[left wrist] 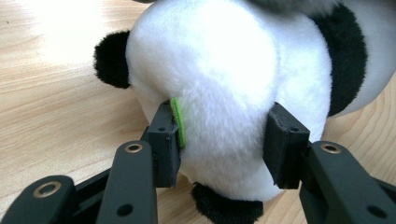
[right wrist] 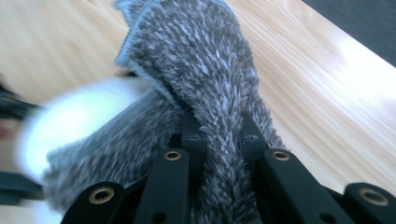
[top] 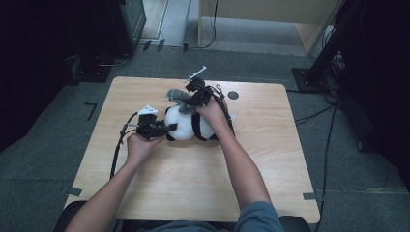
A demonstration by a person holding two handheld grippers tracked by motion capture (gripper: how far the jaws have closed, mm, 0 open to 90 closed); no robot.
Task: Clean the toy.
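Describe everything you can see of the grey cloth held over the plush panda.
The grey cloth is a shaggy, towel-like piece with a paler stitched hem along one edge. It is bunched into a thick fold and pinched between the jaws of the right hand-held gripper, which is shut on it. Part of it drapes down onto the white fur of the plush panda, which lies on the wooden table.

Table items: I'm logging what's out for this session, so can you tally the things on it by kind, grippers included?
Plush panda toy: 1
Grey fuzzy cloth: 1
Hand-held grippers: 2, the left gripper clamped on the panda's white body, the right gripper pinching the cloth
Small dark round spot on the table near its far edge: 1, too small to identify
Total: 5
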